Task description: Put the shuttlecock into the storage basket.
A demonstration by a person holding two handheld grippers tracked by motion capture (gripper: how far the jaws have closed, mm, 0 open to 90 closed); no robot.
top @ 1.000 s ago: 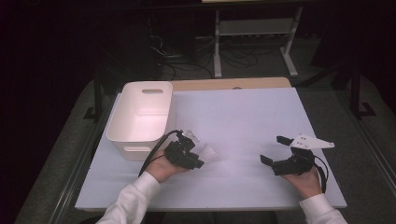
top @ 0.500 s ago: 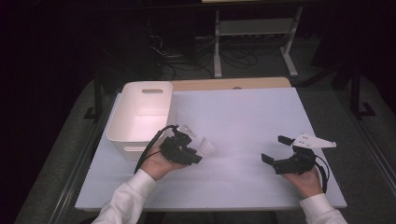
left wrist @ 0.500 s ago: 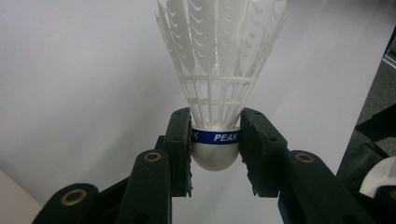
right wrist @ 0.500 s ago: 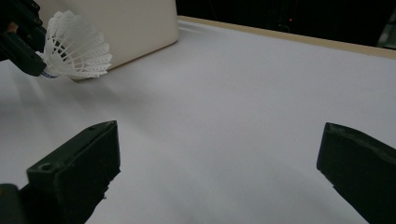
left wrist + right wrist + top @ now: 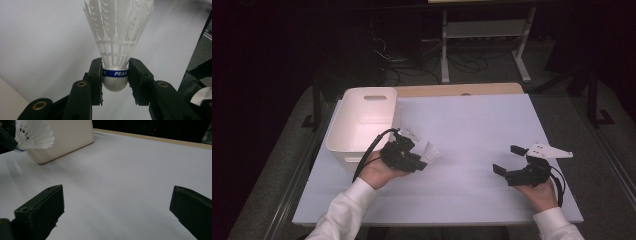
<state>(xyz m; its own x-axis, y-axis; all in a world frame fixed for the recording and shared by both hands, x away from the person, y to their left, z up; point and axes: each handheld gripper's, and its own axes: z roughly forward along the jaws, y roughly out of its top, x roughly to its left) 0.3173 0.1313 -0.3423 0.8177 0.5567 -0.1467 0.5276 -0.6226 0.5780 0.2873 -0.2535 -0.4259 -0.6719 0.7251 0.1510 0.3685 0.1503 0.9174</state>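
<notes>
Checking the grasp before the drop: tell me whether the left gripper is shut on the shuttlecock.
Shut on it: the left gripper clamps the shuttlecock at its cork base.

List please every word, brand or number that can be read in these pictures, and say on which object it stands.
"PEAK": white letters on the blue band around the cork of the white shuttlecock, which the left tool grips.
The band's left end carries more print, hidden behind the jaw, not readable.
White bin: no text visible.
</notes>
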